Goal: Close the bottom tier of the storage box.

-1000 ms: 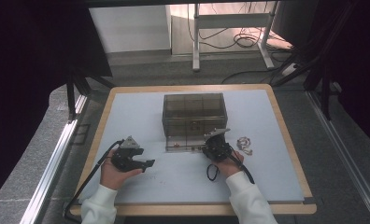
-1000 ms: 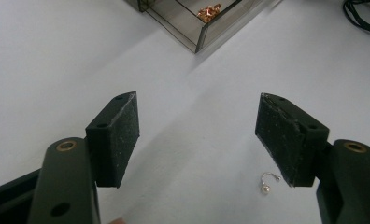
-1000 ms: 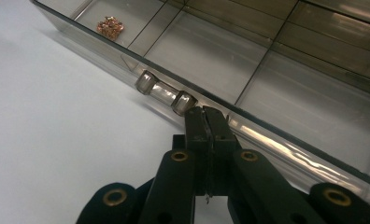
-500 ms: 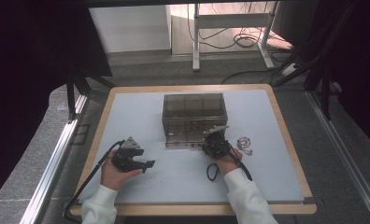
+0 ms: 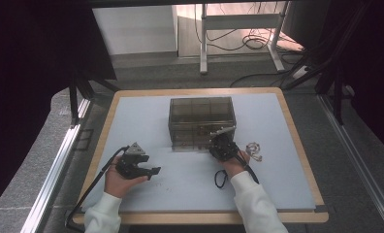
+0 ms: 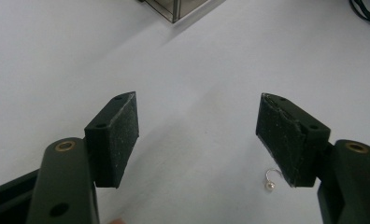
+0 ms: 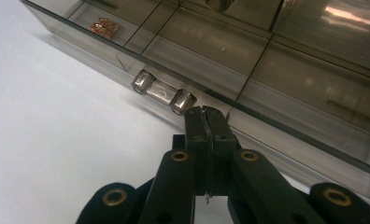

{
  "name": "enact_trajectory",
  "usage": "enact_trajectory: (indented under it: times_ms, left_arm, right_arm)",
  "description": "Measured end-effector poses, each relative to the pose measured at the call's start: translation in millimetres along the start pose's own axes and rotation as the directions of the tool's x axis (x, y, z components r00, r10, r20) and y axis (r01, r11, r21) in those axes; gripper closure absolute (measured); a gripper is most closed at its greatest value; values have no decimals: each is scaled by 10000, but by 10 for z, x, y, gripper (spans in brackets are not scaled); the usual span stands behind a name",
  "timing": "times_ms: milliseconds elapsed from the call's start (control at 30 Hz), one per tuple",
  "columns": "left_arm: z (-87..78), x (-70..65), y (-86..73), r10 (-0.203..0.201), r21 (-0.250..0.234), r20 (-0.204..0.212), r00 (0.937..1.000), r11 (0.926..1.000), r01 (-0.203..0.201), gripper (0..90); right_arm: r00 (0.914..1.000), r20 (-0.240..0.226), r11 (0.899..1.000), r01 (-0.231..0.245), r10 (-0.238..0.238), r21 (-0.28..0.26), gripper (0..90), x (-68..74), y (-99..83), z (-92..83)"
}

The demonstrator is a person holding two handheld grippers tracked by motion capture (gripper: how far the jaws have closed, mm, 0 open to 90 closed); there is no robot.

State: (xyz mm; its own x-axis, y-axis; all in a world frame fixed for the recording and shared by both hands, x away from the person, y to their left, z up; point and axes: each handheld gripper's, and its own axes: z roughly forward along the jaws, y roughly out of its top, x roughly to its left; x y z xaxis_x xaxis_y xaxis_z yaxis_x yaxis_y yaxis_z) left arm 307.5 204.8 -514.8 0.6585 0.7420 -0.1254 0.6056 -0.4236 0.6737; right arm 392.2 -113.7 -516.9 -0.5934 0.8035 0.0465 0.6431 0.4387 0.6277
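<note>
A smoky clear drawer box [image 5: 202, 121] stands mid-table on the white mat [image 5: 146, 116]. My right gripper [image 5: 220, 141] is at its front, low on the right side. In the right gripper view its jaws [image 7: 205, 113] are shut, tips just right of the clear drawer handle [image 7: 163, 91] and against the drawer's front wall [image 7: 80, 46]. A thin sliver of wire shows low between the pads; what it is I cannot tell. My left gripper [image 5: 152, 171] rests open at the front left. A small pearl earring [image 6: 269, 182] lies on the mat by its right-hand pad [image 6: 286, 140].
A copper-coloured piece [image 7: 103, 25] lies in a drawer compartment. A pale piece of jewellery [image 5: 254, 149] lies on the mat right of my right hand. A black cable loop [image 5: 220, 178] trails by the right wrist. The wooden table rim [image 5: 301, 145] borders the mat.
My right gripper has edged slightly toward the box front. The left gripper has stayed where it was.
</note>
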Motion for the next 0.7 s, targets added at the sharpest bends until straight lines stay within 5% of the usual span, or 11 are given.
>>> enact_trajectory:
  times_ms: [700]
  left_arm:
    - [32,14,-8,-24,101,59,10000,9999,23,302]
  right_arm:
    - [9993,327,9998,-161,164,-79,898,-42,97,104]
